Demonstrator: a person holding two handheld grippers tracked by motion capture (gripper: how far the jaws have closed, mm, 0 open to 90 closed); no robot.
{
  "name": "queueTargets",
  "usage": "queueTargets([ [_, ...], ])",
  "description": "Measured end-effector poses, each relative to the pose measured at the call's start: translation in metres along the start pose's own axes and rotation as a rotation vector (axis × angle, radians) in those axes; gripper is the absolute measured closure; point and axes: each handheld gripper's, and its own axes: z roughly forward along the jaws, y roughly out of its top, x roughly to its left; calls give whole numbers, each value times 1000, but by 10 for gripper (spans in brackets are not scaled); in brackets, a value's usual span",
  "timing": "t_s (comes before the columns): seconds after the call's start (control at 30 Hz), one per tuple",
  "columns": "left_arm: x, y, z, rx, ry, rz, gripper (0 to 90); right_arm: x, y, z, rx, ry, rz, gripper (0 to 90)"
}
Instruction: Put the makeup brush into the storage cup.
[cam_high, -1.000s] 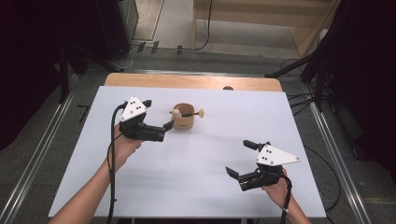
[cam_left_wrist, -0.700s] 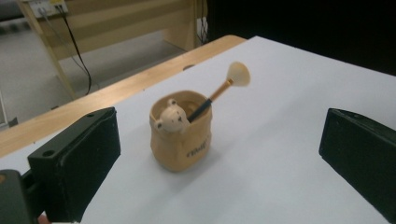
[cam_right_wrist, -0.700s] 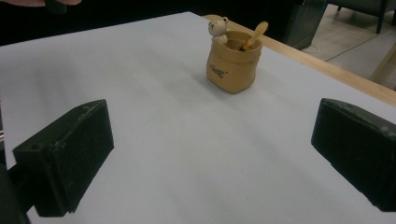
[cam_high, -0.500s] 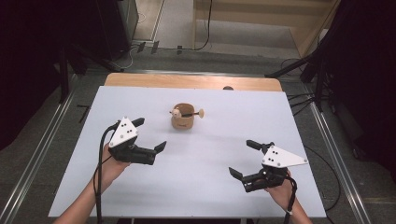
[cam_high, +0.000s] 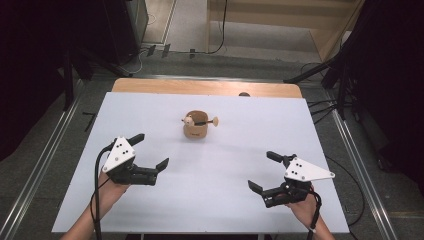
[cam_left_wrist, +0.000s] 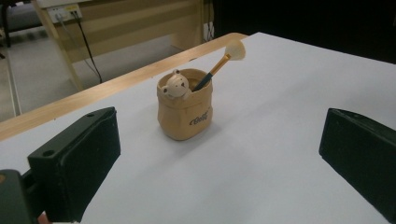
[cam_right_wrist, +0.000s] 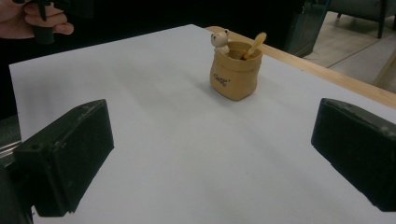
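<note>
High view first: your left gripper (cam_high: 151, 150) sits over the near-left part of the white surface (cam_high: 225, 200), its jaws spread wide and holding nothing. Your right gripper (cam_high: 270, 172) sits over the near-right part, its jaws likewise apart and empty. Between them and farther back stands the small tan sack-shaped pot (cam_high: 195, 130), upright on the surface near its middle and well apart from both grippers. A little cream bear figure (cam_high: 188, 120) peeks over the pot's rim, and a stick with a pale rounded tip (cam_high: 214, 120) leans out of the pot's mouth to the other side. From your left gripper view, the pot (cam_left_wrist: 185, 114) appears ahead between the two black jaws, the bear (cam_left_wrist: 177, 84) at its near rim. From your right gripper view, the pot (cam_right_wrist: 235, 77) stands ahead and your left hand (cam_right_wrist: 35, 18) shows at the upper left corner.
</note>
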Motion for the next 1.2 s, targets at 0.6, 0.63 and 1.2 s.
queueTargets([
  [0.6,4,-26,-28,-39,68,-2,0,-5,-11,-17,-20,-28,28,0],
  [0.63,4,-26,-28,-39,68,-2,0,-5,-11,-17,-18,-30,31,0],
  [1.2,11,-51,-58,-74,112,-36,0,-6,-23,-29,-8,-94,36,0],
])
